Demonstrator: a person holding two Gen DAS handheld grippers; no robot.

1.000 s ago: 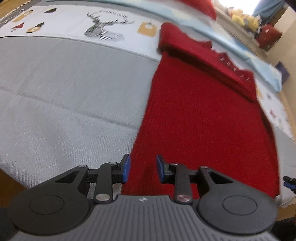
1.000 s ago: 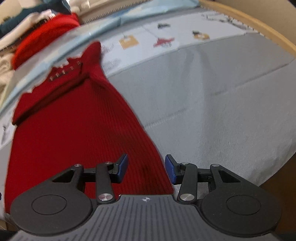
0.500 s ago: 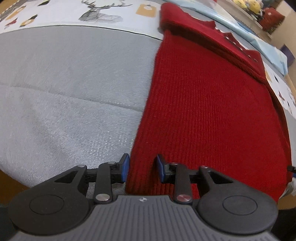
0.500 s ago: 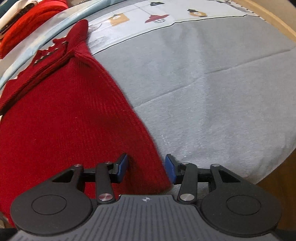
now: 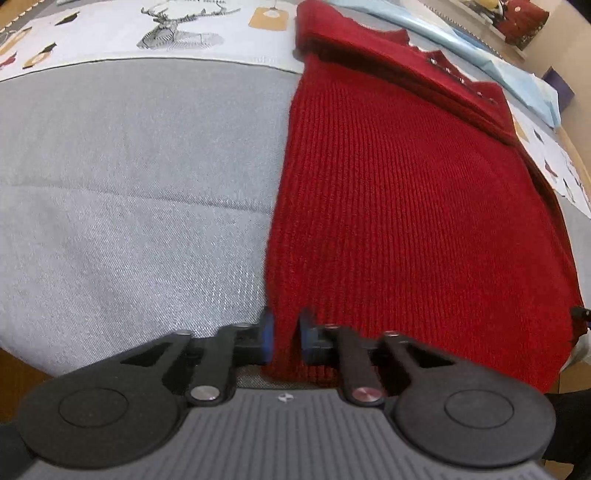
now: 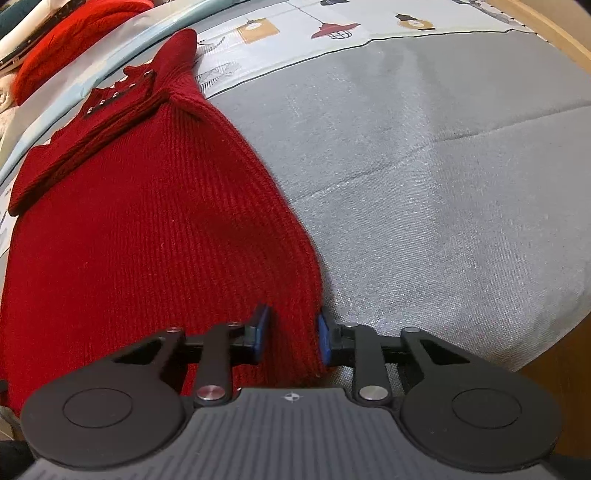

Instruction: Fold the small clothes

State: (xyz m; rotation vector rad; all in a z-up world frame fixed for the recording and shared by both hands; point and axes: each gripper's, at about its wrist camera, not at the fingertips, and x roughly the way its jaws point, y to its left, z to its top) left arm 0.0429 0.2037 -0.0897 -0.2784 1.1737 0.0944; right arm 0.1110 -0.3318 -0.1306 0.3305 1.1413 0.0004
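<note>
We close the left gripper [image 5: 284, 334] and right gripper [image 6: 291, 332] on the near hem corners of the red sweater [image 5: 406, 203], lying flat on the grey sheet [image 5: 129, 166], presumably to fold it away from us.

This looks like a home, likely a bedroom. A grey padded mat [image 5: 129, 177] with fold creases covers the work surface, bordered by a pale printed cloth [image 5: 177, 29] showing a deer, lamps and tags. A wooden edge [image 6: 554, 33] runs along the far side. Folded clothes [image 6: 48, 40] are stacked at the back, and plush toys [image 5: 484, 3] sit on a far ledge beside a red bag [image 5: 524, 18].
</note>
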